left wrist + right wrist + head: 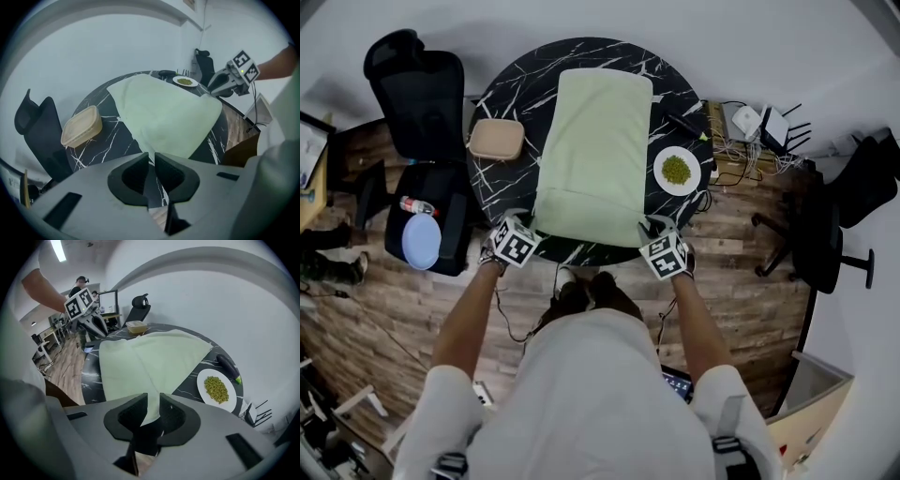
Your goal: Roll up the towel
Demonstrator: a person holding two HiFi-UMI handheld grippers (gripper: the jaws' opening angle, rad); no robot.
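Person [600,394], towel [592,150], marble table [511,103], wood floor [741,281].

**Operator and rig: what's worn, what's mounted**

I see a white short-sleeved shirt [591,375]; its sleeves [441,398] are loose and end above the elbow. Grey straps [727,422] with dark buckles sit at both shoulders.

The left gripper [528,221] and right gripper [651,225] match: light grey moulded housings with dark rectangular slots in the shell. Each carries a marker cube [515,246] with white faces and black square patterns. The jaw pads [178,417] are black, cupped at the back and finely ribbed on the inner faces. Thin dark cables [501,314] hang from both grippers.
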